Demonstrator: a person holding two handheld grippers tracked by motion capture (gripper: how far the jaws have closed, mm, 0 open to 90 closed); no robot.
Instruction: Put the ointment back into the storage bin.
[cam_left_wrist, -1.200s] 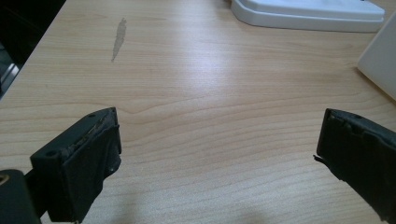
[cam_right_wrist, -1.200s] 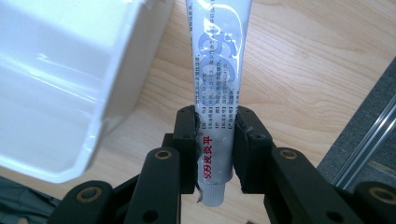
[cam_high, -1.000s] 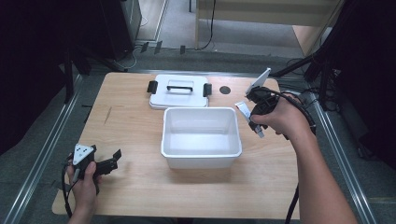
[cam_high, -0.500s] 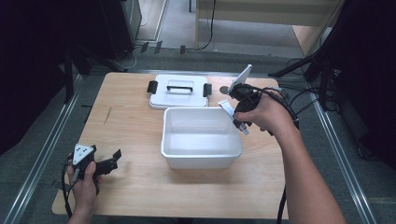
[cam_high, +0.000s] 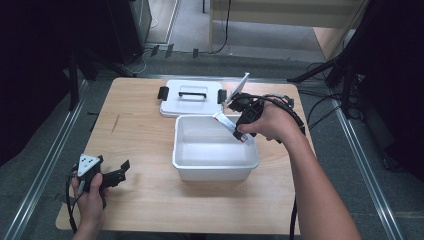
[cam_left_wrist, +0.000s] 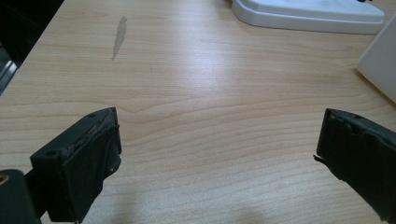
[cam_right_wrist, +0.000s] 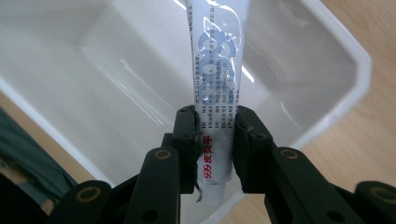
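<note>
We note a white tube (cam_right_wrist: 215, 88) with printed lettering, clamped near its lower end between the pads of the right gripper (cam_right_wrist: 215, 149). It hangs over the far right corner of the open white bin (cam_high: 215, 167), its free end pointing into the bin's interior and not touching the floor of it, as far as we can tell. In the high view the tube (cam_high: 231, 128) slants from the right gripper (cam_high: 245, 131) toward the bin's middle. The bin sits at the table's centre. Just beyond it, on the far side, lies the white lid (cam_high: 192, 98) with black latches at both ends, flat on the wooden table (cam_high: 140, 130). A grey streak (cam_left_wrist: 119, 37) marks the wood to the left of the lid. At the near left corner we see the left gripper (cam_high: 116, 175), held low by the table, its jaws spread wide with nothing between them, well apart from the bin.
</note>
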